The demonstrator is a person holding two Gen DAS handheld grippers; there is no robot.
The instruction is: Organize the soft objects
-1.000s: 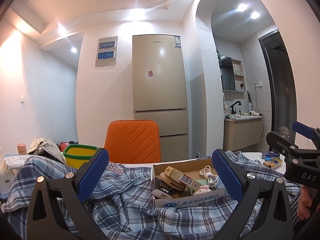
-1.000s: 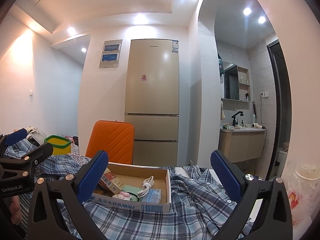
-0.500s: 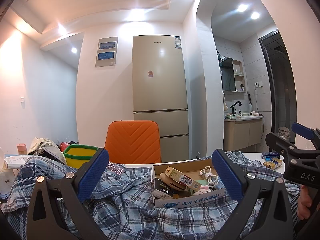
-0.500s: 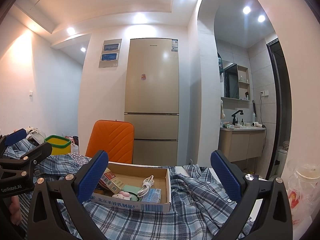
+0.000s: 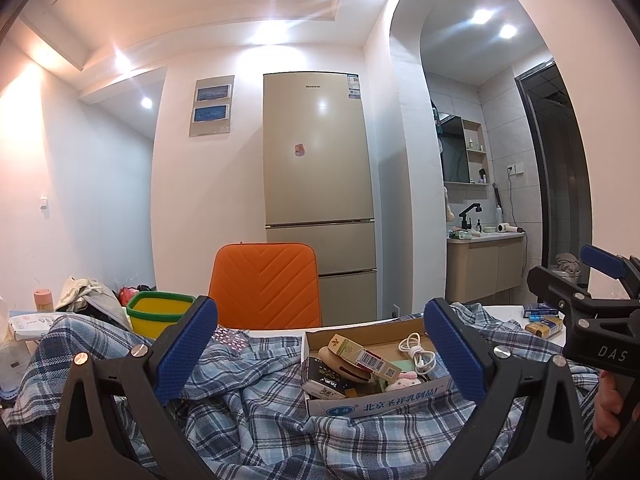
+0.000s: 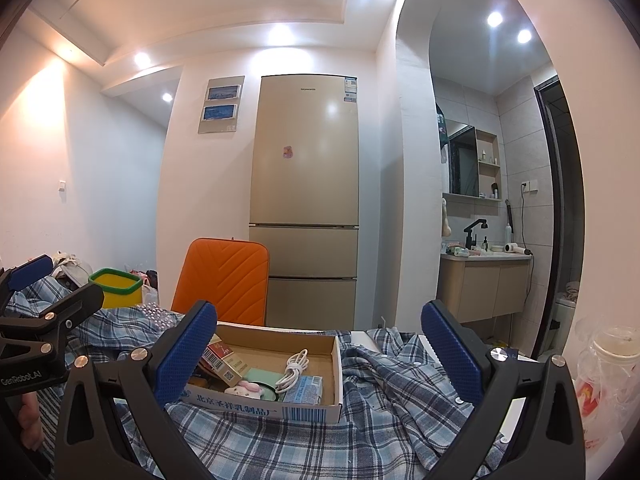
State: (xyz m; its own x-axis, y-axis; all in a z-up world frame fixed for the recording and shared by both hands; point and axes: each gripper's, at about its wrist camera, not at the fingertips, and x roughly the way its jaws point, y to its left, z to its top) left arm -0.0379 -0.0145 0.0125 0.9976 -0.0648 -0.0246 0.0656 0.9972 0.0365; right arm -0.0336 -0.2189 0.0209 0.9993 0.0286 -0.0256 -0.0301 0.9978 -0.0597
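A blue plaid shirt (image 5: 256, 396) lies crumpled across the table, also in the right wrist view (image 6: 384, 392). A shallow cardboard box (image 5: 384, 400) sits on it, holding small cartons, a white cable and a pink plush toy (image 5: 404, 380); the box also shows in the right wrist view (image 6: 264, 406). My left gripper (image 5: 320, 340) is open and empty, low over the shirt, in front of the box. My right gripper (image 6: 318, 340) is open and empty, just in front of the box. Each gripper shows at the edge of the other's view.
A yellow tub with a green rim (image 5: 160, 314) stands at the back left. An orange chair (image 5: 266, 286) stands behind the table, a fridge (image 5: 318, 184) behind it. Small boxes (image 5: 546, 326) lie at the right. A plastic cup (image 6: 608, 364) stands at the right edge.
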